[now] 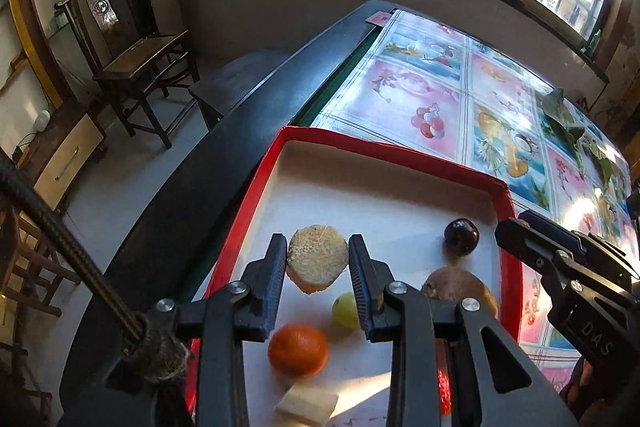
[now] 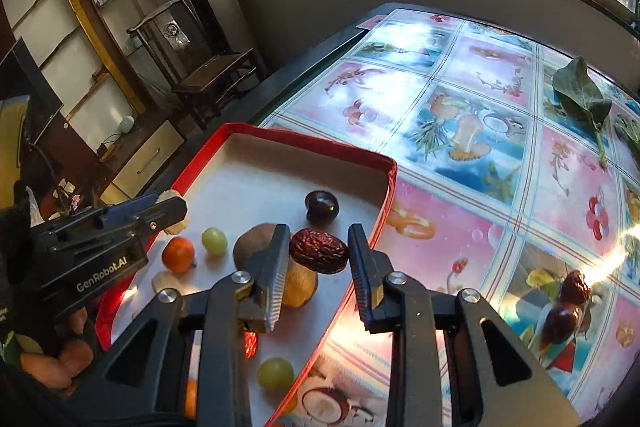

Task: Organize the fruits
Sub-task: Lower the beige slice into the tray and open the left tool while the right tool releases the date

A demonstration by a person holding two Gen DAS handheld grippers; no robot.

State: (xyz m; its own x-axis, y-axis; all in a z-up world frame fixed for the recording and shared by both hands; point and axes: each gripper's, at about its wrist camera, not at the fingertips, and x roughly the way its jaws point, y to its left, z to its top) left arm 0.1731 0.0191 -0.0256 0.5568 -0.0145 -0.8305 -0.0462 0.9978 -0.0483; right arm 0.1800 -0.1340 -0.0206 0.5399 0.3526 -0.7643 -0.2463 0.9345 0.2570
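Observation:
A red-rimmed tray point(image 1: 384, 151) point(image 2: 304, 143) with a white floor sits at the table's left edge. My left gripper point(image 1: 319, 255) is shut on a pale round fruit slice point(image 1: 318, 259) over the tray. My right gripper point(image 2: 319, 247) is shut on a wrinkled red date point(image 2: 319, 251) above the tray's right side. In the tray lie a dark plum point(image 1: 461, 237) point(image 2: 322, 207), a brown kiwi point(image 1: 452, 283) point(image 2: 256, 245), a green grape point(image 1: 346, 309) point(image 2: 214, 241), a tangerine point(image 1: 298, 343) point(image 2: 179, 254) and a pale chunk point(image 1: 306, 405).
Two more red dates point(image 2: 568, 303) lie on the fruit-print tablecloth point(image 2: 480, 107) to the right. Green leaves point(image 2: 580, 99) lie farther back. A second grape point(image 2: 275, 375) sits near the tray's front. A wooden chair point(image 1: 136, 67) stands beyond the table's left edge.

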